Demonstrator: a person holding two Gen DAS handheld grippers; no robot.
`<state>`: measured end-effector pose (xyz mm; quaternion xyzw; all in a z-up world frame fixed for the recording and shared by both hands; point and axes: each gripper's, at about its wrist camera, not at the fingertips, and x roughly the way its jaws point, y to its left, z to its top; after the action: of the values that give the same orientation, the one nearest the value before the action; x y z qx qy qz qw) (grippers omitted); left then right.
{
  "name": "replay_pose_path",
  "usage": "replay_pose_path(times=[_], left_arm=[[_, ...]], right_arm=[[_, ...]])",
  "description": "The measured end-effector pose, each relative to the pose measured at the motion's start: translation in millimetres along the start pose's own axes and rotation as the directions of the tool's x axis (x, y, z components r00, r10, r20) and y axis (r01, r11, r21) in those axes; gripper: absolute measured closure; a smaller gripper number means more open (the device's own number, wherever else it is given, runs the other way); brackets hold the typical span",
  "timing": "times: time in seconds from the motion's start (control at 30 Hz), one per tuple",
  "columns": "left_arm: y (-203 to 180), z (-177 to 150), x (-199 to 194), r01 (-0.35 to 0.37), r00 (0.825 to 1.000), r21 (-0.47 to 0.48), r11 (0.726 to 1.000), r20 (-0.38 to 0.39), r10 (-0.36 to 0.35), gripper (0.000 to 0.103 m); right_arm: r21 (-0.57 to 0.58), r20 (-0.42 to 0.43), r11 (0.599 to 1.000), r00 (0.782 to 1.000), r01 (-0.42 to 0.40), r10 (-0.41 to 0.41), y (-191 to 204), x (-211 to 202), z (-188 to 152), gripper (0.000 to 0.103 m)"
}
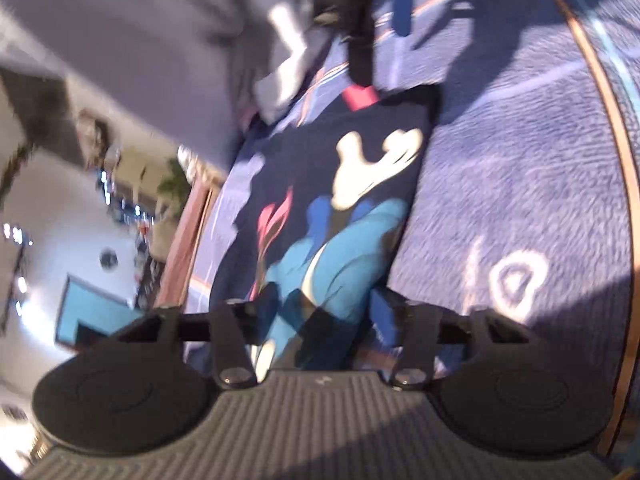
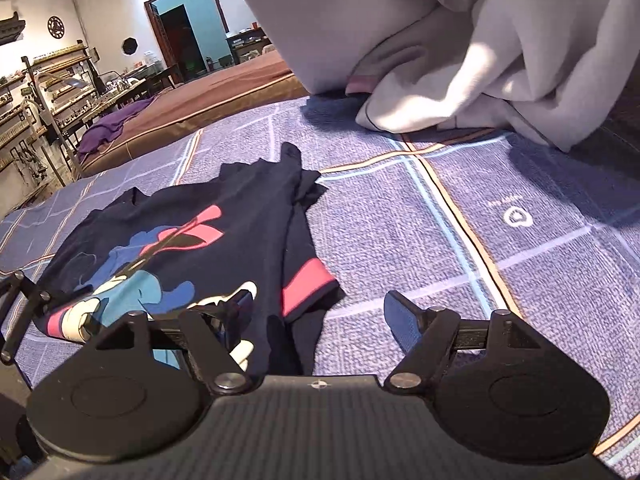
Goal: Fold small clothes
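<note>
A small navy T-shirt (image 2: 192,248) with a blue, white and pink cartoon print lies on a purple checked cloth (image 2: 400,220), one pink-cuffed sleeve (image 2: 306,284) folded over its right side. My right gripper (image 2: 320,316) is open just above the shirt's near edge, its left finger over the print and its right finger (image 2: 400,320) over bare cloth. In the blurred left wrist view the shirt (image 1: 340,200) fills the middle; my left gripper (image 1: 320,312) is open low over its blue print. The right gripper (image 1: 360,20) shows at the shirt's far end.
The person in grey clothes (image 2: 440,40) kneels at the cloth's far edge. A brown mat (image 2: 208,92) with a purple garment (image 2: 116,124) lies behind on the left. Shelves (image 2: 44,92) and a doorway (image 2: 184,36) stand at the back.
</note>
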<state>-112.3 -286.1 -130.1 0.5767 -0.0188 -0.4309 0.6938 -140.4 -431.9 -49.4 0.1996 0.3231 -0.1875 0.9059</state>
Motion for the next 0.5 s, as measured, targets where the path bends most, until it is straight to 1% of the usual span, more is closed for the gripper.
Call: replay_pose_path(times=[0.07,0.13,0.23,0.27,0.33,0.4,0.47,0.5], left_arm=[[-12.9,20.4,10.9,-0.026,0.999,0.078,0.997,0.033,0.024,0.068],[-19.8,40.8,25.4,-0.037,0.998,0.129,0.991,0.055,0.030,0.068],[-21.3,67.2,43.4,-0.031,0.997,0.153,0.988,0.076,0.019,0.068],[-21.2,74.3,48.2,-0.028,0.997,0.147,0.989,0.079,0.016,0.068],[-19.3,85.6,57.7,-0.011,0.998,0.116,0.993,0.065,0.003,0.072],[-13.9,92.9,64.7,0.023,0.999,0.045,0.999,0.036,-0.025,0.081],[-8.5,95.6,70.8,0.055,0.998,-0.033,0.998,0.010,-0.055,0.088],[-6.4,95.6,72.0,0.060,0.998,-0.062,0.996,0.005,-0.060,0.088]], right_arm=[[0.015,-0.004,1.000,1.000,-0.012,0.012,-6.0,-0.3,-3.6,0.000],[0.024,0.002,1.000,1.000,-0.017,0.017,-10.4,0.9,-3.5,0.000],[0.041,0.014,0.999,1.000,-0.019,0.018,-17.0,4.9,3.8,0.000],[0.047,0.016,0.999,0.999,-0.028,0.028,-19.9,7.1,7.8,0.000],[0.052,0.013,0.997,0.998,-0.055,0.054,-25.1,12.8,17.1,0.000],[0.057,0.015,0.995,0.997,-0.080,0.080,-29.3,18.6,26.1,0.000],[0.079,0.001,0.990,0.993,-0.117,0.117,-34.1,27.4,35.4,0.000],[0.099,-0.014,0.984,0.989,-0.147,0.149,-36.7,34.5,41.5,0.000]])
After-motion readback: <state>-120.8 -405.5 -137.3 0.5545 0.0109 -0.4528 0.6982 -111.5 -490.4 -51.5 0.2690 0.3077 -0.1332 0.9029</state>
